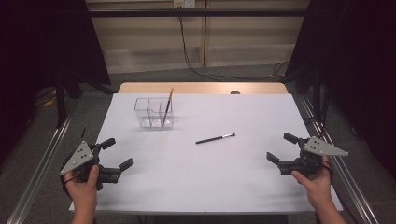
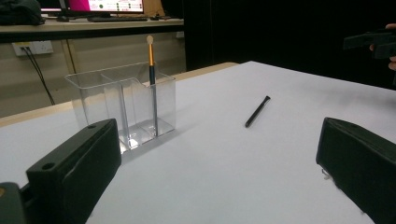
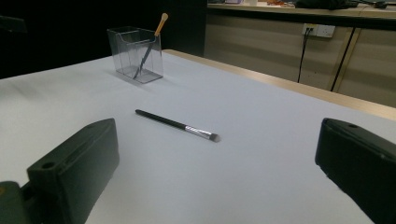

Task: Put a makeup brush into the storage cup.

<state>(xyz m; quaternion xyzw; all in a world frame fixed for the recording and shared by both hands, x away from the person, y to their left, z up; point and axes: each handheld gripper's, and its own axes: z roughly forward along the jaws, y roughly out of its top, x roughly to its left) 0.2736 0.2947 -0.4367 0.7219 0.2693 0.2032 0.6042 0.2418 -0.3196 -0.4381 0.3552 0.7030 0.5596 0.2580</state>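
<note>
- Brush [image 1: 215, 138]: black, lying flat on the white table [image 1: 196, 177], apart from both grippers, near the clear holder [image 1: 154, 113].
- Right gripper [image 1: 283, 148]: held low, right of the brush, jaws wide, empty.
- Left gripper [image 1: 116, 153]: held low, left of the brush, jaws wide, empty.

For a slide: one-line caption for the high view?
Open left gripper and right gripper flank a black brush lying on the table, near a clear holder.

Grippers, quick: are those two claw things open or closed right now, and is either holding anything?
Left gripper: open, holding nothing.
Right gripper: open, holding nothing; the black brush lies loose on the table.
</note>
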